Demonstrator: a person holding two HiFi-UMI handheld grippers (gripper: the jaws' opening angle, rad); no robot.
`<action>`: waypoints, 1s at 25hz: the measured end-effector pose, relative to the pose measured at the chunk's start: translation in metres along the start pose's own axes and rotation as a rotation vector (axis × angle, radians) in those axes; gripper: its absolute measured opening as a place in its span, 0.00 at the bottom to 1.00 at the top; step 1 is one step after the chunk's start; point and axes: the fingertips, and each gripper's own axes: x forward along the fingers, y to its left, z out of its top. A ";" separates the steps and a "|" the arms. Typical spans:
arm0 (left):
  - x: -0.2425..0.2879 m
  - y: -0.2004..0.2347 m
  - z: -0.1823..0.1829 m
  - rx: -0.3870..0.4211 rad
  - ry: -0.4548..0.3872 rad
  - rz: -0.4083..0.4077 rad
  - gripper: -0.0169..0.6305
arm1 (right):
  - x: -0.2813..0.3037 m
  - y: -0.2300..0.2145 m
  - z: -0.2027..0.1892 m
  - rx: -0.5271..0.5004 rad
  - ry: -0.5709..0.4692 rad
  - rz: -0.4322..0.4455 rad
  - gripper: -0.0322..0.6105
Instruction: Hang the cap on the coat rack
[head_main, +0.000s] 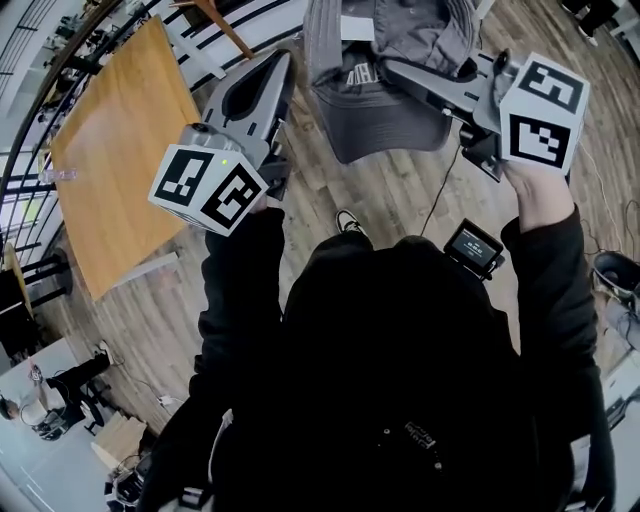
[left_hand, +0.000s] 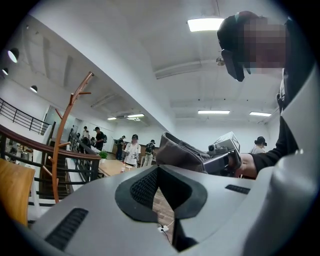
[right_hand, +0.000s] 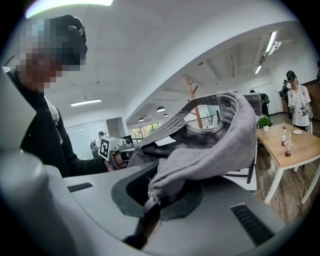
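Scanning head view L to R: wooden table (head_main: 120, 150) at 9 o'clock, well apart from the action. Left gripper (head_main: 278, 65) at 11 o'clock, jaws closed together w/ nothing btwn them, just beside cap, not touching. In left gripper view, coat rack (left_hand: 58, 145) at 9 o'clock: brown curved trunk w/ short pegs, well apart from cap, nothing hung yet. Cap (head_main: 372, 125) at 12 o'clock, grey, held up in the air, inside label showing, brim toward 6 o'clock. Right gripper (head_main: 395, 68) at 1 o'clock, jaws pinched narrow on cap's cloth edge; rest of cap drapes over jaws in right gripper view.

Handling, judged: light, soft cloth, crown floppy and likely to collapse or swing; brim prob stiffer. Not fragile. Thin pinch on a frayed-looking edge could slip if tugged. Best hold prob on rim/sweatband or brim, not loose crown. Could use empty left gripper on opposite rim to spread the opening so crown or back strap drops over a peg.
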 end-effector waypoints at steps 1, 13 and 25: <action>0.003 -0.003 -0.002 -0.001 -0.005 -0.002 0.03 | -0.005 0.000 -0.002 -0.007 0.007 0.001 0.08; -0.025 -0.033 -0.033 0.016 -0.012 0.046 0.03 | -0.013 0.009 -0.017 -0.028 0.007 0.065 0.08; -0.056 -0.034 0.005 0.021 -0.052 0.123 0.03 | -0.005 0.053 0.011 -0.077 0.024 0.144 0.08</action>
